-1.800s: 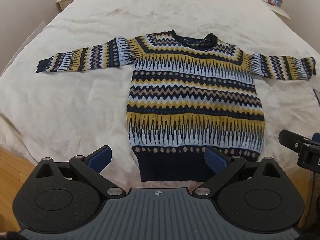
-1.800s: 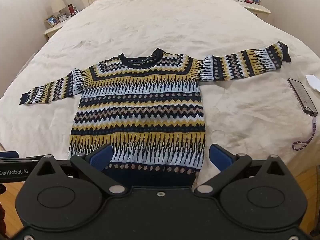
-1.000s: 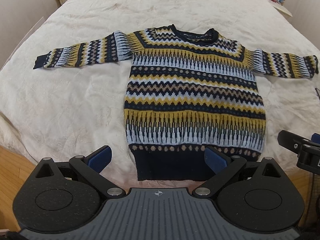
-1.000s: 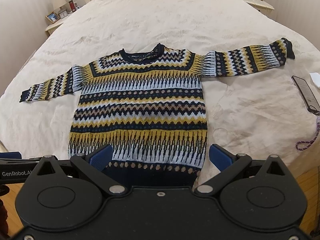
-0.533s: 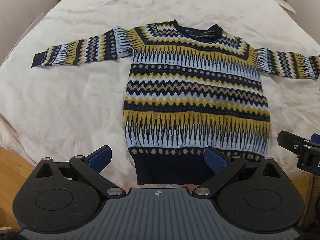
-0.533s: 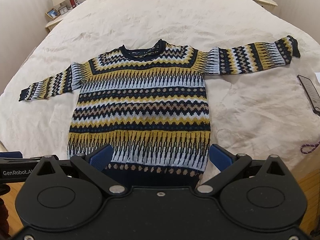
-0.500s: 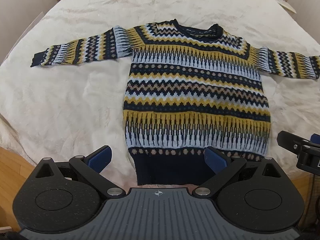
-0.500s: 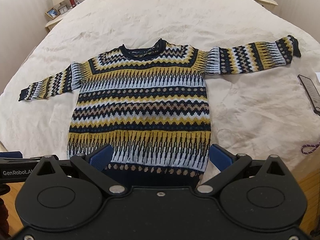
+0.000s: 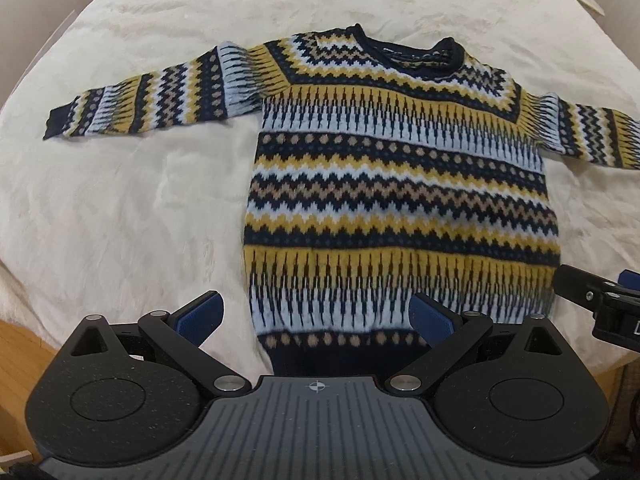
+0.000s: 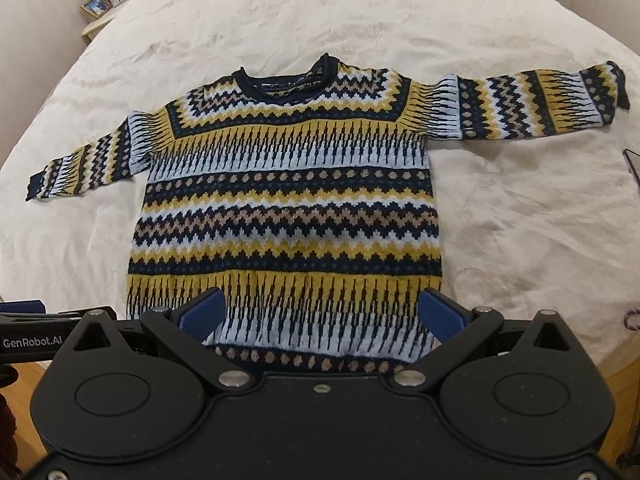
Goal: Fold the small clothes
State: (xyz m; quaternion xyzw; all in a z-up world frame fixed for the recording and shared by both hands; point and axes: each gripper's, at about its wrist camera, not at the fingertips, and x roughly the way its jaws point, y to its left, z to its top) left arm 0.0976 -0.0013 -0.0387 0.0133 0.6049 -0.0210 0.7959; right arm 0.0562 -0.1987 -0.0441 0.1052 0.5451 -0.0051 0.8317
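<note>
In the left wrist view, the sweater (image 9: 400, 184) lies flat on the bed (image 9: 120, 208), collar away from the camera and dark hem nearest, its long axis running from hem to collar, with both sleeves stretched out sideways. The left gripper (image 9: 316, 316) hangs over the hem's left part with fingers spread wide, grasping nothing; the hem's left corner lies between them.

In the right wrist view, the sweater (image 10: 288, 208) points the same way. The right gripper (image 10: 322, 314) hovers over the lower body, fingers released wide, the fabric spanning the gap below them, its right edge near the right finger (image 10: 440, 314)
</note>
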